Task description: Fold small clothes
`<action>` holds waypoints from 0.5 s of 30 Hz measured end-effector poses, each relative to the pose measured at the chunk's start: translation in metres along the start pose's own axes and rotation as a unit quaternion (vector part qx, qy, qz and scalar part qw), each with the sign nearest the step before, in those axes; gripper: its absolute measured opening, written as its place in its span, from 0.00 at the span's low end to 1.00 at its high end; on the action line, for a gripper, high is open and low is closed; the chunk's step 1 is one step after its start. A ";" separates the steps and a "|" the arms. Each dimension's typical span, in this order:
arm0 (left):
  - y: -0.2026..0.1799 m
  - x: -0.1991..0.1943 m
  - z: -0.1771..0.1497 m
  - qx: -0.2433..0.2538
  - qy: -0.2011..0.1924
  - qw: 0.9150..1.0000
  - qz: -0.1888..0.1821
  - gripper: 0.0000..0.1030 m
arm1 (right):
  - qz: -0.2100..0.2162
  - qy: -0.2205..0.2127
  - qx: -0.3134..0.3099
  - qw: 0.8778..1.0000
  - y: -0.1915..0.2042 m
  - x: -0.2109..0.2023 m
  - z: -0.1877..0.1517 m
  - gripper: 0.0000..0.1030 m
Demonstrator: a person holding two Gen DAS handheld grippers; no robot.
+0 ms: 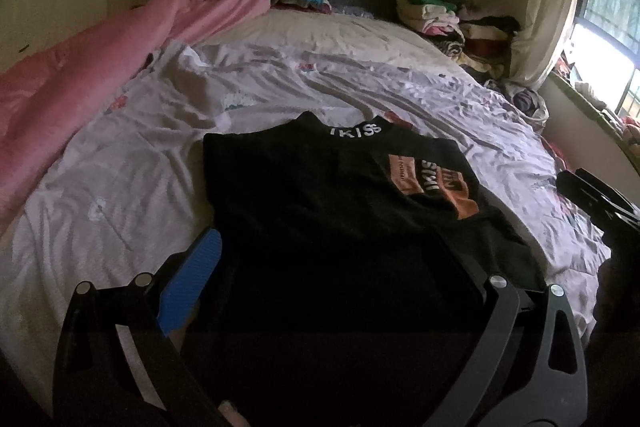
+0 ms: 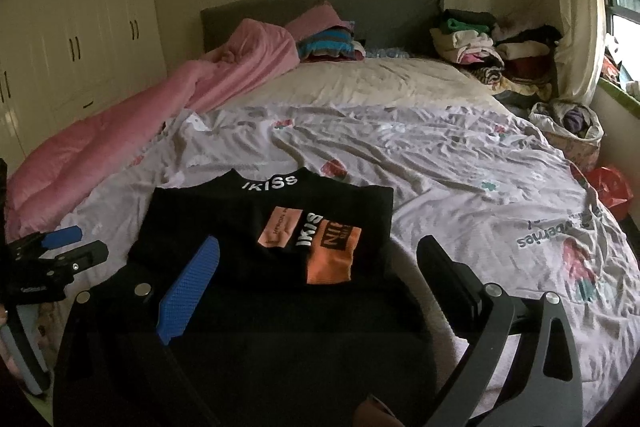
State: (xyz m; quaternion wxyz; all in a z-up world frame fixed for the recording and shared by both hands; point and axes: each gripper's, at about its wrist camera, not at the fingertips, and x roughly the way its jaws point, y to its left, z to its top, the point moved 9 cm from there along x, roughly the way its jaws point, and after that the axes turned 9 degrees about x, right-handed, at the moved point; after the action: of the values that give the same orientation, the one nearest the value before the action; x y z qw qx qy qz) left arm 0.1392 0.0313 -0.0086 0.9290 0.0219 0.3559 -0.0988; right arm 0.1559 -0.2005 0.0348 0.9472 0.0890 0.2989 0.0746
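Black T-shirt [image 2: 264, 255] with white "IKISS" lettering on its collar and an orange-and-black chest print lay flat on the flowered bedsheet [image 2: 460, 163], collar pointing toward the grey headboard [image 2: 320, 11] and sides folded in to a narrow panel. Both handheld grippers hovered over the shirt's hem end, the end farthest from the headboard. The right gripper [image 2: 320, 275] was released, its blue-padded finger and black finger spread wide above the lower part of the shirt and gripping nothing. The left gripper [image 1: 320, 267] was likewise spread apart over the shirt's lower half, one blue pad [image 1: 192, 287] showing beside the shirt's edge; its opposite finger was lost against the dark cloth. Seen from the right wrist, the left gripper sat just off the shirt's side, over the sheet. A pink quilt [image 2: 160, 111] was bunched along the bed's edge beside the shirt and up toward the headboard. Stacked folded clothes [image 2: 488, 51] rested by the headboard's far corner, near a window [image 1: 608, 27], well apart from the shirt.
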 end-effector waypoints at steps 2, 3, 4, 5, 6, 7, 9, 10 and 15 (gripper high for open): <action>-0.001 -0.002 0.000 -0.001 0.001 1.000 0.000 0.91 | 0.002 -0.003 -0.001 1.000 0.001 -0.004 0.000 0.96; -0.002 -0.003 -0.001 0.000 0.001 1.000 0.000 0.91 | 0.003 -0.004 0.000 1.000 0.001 -0.004 0.001 0.96; -0.001 -0.004 -0.001 0.000 0.001 1.000 0.000 0.91 | 0.004 -0.005 0.000 1.000 0.001 -0.006 0.001 0.96; -0.001 -0.004 -0.001 0.001 0.001 1.000 0.001 0.91 | 0.006 -0.006 -0.001 1.000 0.002 -0.008 0.002 0.96; -0.002 -0.006 -0.002 0.002 0.001 1.000 0.003 0.91 | 0.007 -0.007 -0.001 1.000 0.002 -0.009 0.002 0.96; -0.003 -0.008 -0.003 0.004 0.001 1.000 0.007 0.91 | 0.007 -0.008 -0.001 1.000 0.002 -0.011 0.002 0.96; -0.004 -0.012 -0.006 0.006 0.001 1.000 0.010 0.91 | 0.010 -0.009 -0.002 1.000 0.002 -0.014 0.002 0.96; -0.005 -0.013 -0.008 0.006 0.002 1.000 0.011 0.91 | 0.011 -0.010 -0.003 1.000 0.002 -0.016 0.002 0.96; -0.008 -0.018 -0.017 0.014 0.009 1.000 0.018 0.91 | 0.017 -0.008 -0.002 1.000 0.001 -0.021 -0.002 0.96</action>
State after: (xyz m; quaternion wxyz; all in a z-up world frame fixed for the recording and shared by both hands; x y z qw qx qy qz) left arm 0.1136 0.0283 -0.0087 0.9271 0.0419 0.3622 -0.0865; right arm 0.1375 -0.2036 0.0452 0.9481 0.0930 0.2900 0.0908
